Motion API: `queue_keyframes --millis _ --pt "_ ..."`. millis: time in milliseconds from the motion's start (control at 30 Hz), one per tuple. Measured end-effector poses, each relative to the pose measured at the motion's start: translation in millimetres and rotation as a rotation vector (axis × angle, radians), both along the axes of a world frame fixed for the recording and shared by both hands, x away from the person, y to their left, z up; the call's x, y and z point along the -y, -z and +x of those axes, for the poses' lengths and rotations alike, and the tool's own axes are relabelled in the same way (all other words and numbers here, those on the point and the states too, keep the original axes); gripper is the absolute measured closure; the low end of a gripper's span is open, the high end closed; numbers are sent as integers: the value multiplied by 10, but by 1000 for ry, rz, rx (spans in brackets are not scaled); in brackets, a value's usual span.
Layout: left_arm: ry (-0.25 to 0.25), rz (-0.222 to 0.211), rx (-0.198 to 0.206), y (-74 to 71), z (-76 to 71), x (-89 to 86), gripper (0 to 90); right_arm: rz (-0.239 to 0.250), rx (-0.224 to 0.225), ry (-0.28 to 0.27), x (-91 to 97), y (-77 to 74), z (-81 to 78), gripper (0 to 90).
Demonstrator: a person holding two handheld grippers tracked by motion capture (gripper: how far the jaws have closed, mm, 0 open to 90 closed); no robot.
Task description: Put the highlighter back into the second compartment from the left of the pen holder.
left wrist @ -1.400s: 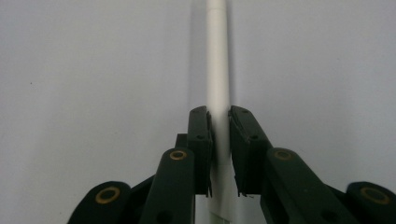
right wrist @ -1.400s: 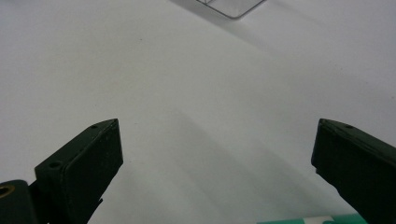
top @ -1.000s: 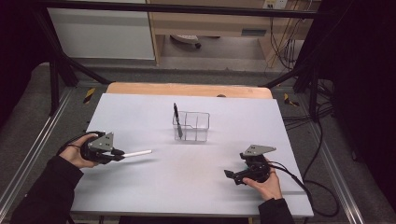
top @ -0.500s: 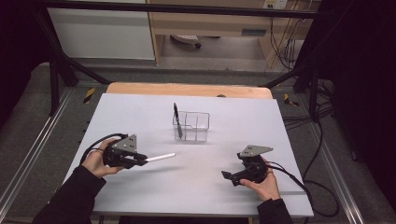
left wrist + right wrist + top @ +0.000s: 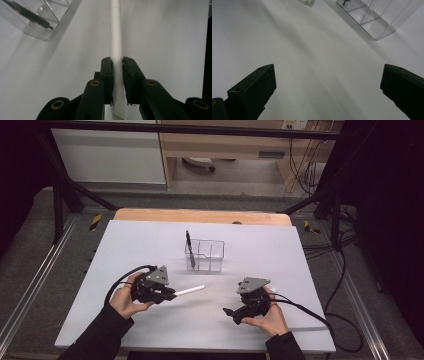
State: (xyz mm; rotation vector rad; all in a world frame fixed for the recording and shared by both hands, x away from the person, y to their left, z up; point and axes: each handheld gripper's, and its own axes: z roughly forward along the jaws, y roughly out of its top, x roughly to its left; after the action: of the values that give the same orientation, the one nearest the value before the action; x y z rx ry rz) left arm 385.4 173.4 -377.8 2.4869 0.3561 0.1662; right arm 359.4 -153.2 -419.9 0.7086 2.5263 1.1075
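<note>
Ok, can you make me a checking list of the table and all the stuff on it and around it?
Surface: white table top, bare apart from the job's things.
Job's things: white pen; clear holder with a black pen standing in it.
Clutter: nothing seen.
Grippers: left gripper shut on the white pen; right gripper open, nothing between its jaws.
Cables: one black cable trails from each gripper.
Surroundings: black frame bars, grey floor, shelving behind.
</note>
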Motion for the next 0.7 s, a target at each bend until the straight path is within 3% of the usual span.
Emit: queue_keyframes --millis 167,333,433,700 --pt "-9 13 -1 22 -23 126 779 -76 66 -50 -167 -39 -19 10" --pt "-22 3 -29 54 -39 221 779 -142 137 -85 -320 -71 -44 25" --pt "-33 9 -32 53 -47 280 779 -162 155 -103 -372 -84 -43 29" --pt "-47 15 -60 6 -35 438 779 -280 247 -148 -458 -144 -72 56"
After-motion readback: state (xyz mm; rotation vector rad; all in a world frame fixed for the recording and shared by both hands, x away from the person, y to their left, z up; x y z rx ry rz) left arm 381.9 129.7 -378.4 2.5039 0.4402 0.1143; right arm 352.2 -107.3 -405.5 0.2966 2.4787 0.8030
